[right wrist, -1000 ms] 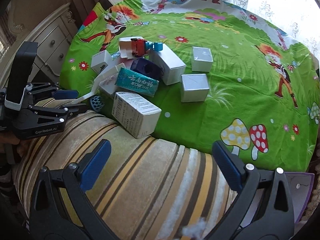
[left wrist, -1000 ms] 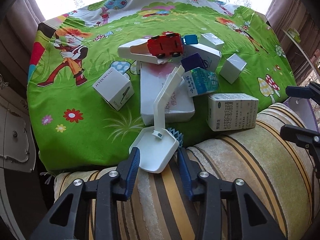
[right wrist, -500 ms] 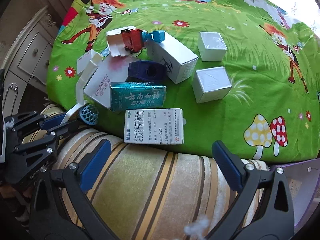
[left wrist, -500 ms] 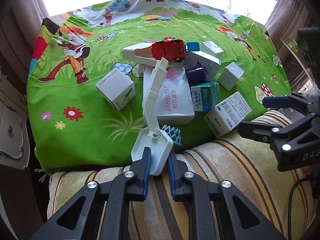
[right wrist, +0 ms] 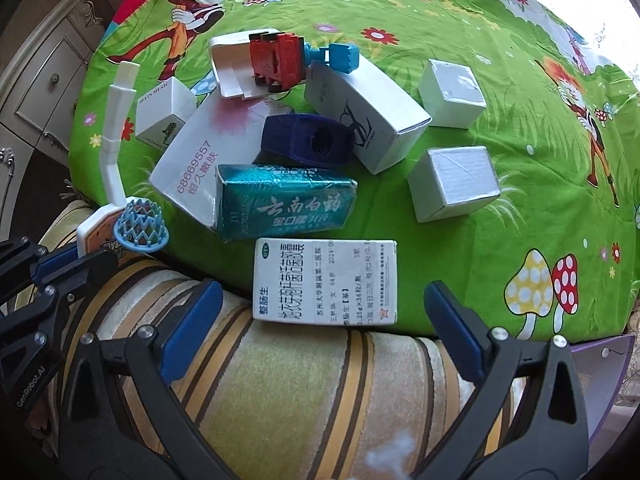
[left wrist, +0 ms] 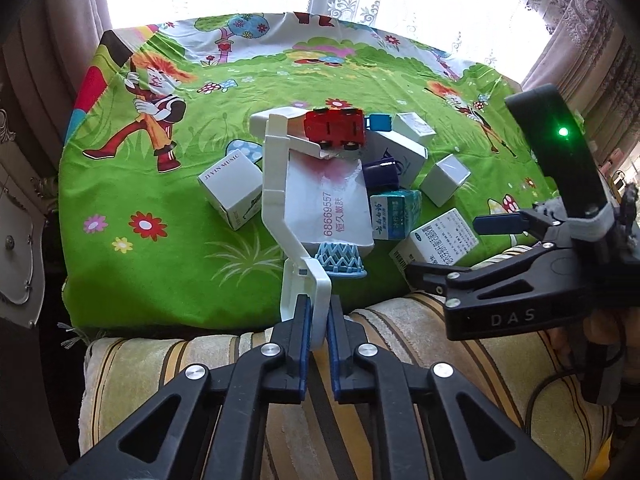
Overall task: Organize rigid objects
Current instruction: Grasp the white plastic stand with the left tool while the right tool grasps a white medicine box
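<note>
- Left wrist view: the left gripper (left wrist: pixel 317 326) is clenched on the flat base of a white plastic jointed stand (left wrist: pixel 280 196), blue pads pressing both faces. The stand's angular arm reaches up over a matte white carton printed with pink digits (left wrist: pixel 332 208).
- A light-blue lattice basket (left wrist: pixel 340 260) sits just beside the stand's base. A glossy red toy car (left wrist: pixel 335 128) lies on its side atop the pile of cartons.
- Right wrist view: the right gripper (right wrist: pixel 320 316) has its jaws wide and closing; a white rectangular medicine box (right wrist: pixel 324 282) lies between them at the edge of the green cartoon cloth (right wrist: pixel 460 248), pads apart from it.
- A shiny teal carton (right wrist: pixel 284 206) touches the box's far side; the striped plush cushion (right wrist: pixel 304 392) lies below.
</note>
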The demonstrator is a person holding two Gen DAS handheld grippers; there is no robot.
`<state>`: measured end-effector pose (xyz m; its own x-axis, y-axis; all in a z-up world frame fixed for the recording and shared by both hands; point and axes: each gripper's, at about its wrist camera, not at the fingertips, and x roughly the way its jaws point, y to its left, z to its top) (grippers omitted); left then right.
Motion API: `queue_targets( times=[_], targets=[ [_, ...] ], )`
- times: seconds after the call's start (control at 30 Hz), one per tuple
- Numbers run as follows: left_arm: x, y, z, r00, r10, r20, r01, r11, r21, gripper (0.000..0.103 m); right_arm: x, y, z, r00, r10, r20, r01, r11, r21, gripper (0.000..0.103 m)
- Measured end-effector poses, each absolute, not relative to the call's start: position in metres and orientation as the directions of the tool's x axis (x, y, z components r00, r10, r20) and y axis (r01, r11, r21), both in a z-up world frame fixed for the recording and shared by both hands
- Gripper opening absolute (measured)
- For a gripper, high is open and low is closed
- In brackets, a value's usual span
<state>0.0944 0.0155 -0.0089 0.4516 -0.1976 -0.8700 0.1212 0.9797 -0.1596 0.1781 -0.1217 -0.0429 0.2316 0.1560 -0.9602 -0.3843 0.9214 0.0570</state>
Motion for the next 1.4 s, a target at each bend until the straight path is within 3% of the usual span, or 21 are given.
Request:
queue_targets(
  times=[0.1, 0.13, 1.0, 1.4],
  targets=[
    [0.092, 0.015, -0.006, 0.459, -0.209, -0.864, 0.124, 0.978, -0.170, 0.008, 0.179, -0.124, -0.049, 0.207, 0.160, -0.965, -0.378, 0.923, 0.072, 0.076],
    [0.091, 0.015, -0.005, 0.461, -0.211, -0.862, 0.123, 0.977, -0.173, 0.008, 0.179, -0.126, -0.049, 0.204, 0.164, -0.965, -0.374, 0.924, 0.078, 0.074],
    [0.073, -0.013, 0.013, 0.485, -0.257, -0.836, 0.160, 0.966, -0.204, 0.008, 0.129, -0.188, 0.001, 0.350, 0.263, -0.899, -0.300, 0.941, 0.158, 0.074],
    [0.066, -0.054, 0.025, 0.482, -0.341, -0.807, 0.232, 0.938, -0.257, 0.007, 0.100, -0.234, 0.021, 0.467, 0.203, -0.861, -0.216, 0.970, 0.112, 0.074]
  ],
)
